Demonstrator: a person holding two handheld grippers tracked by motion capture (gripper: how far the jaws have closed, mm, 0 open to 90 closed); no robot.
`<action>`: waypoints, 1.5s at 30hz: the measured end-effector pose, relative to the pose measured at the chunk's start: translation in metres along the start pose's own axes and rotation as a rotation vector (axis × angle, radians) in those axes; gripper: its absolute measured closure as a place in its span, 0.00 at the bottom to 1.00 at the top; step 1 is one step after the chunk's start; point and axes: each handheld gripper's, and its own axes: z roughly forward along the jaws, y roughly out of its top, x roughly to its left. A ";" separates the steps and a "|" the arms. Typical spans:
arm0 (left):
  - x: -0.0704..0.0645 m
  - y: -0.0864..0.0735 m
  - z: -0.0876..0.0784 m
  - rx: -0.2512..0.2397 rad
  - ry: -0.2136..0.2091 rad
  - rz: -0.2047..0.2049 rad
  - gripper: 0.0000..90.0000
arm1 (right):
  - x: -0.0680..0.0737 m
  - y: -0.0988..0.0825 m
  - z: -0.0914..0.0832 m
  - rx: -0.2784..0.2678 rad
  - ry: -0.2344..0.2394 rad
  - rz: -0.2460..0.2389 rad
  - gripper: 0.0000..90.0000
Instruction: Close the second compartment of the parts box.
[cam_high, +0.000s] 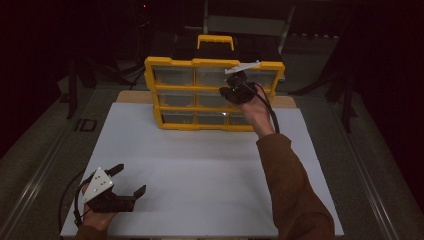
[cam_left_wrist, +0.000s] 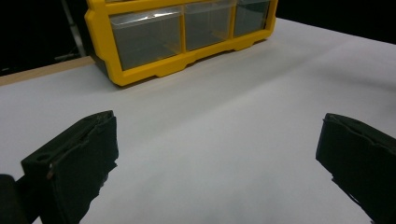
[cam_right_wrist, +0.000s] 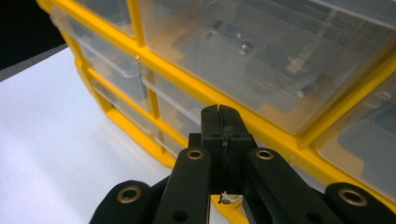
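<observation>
While the right gripper (cam_right_wrist: 219, 114) presses its jaws fully together on nothing, the yellow drawer organizer (cam_high: 172, 62) stands directly ahead of its tips, right beside them. Its own view reveals small hardware inside a clear drawer (cam_right_wrist: 261, 51) (the high view cannot). Left gripper (cam_high: 131, 181) gapes wide, empty.

My left gripper (cam_high: 129, 180) sits low near the front left corner of the white tabletop (cam_high: 200, 165), held from below by my left hand (cam_high: 97, 217), its two black jaws spread wide apart with bare surface between them and its grey three-cornered plate facing up. My right arm, in a brown sleeve (cam_high: 292, 192), stretches forward across that tabletop, and my right hand (cam_high: 260, 112) lifts the right gripper (cam_right_wrist: 219, 121) well above it. Its jaws are pressed fully together, tip against tip, with nothing between them.
</observation>
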 end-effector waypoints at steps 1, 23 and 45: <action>0.000 0.000 0.000 0.000 0.000 0.000 0.00 | 0.001 -0.001 -0.001 0.004 -0.005 -0.008 1.00; -0.001 0.000 0.000 0.001 0.004 -0.003 0.00 | 0.021 -0.042 -0.039 0.045 0.077 -0.120 0.57; -0.001 -0.001 0.001 0.002 0.004 -0.005 0.00 | 0.043 -0.117 -0.076 -0.037 0.124 -0.125 0.27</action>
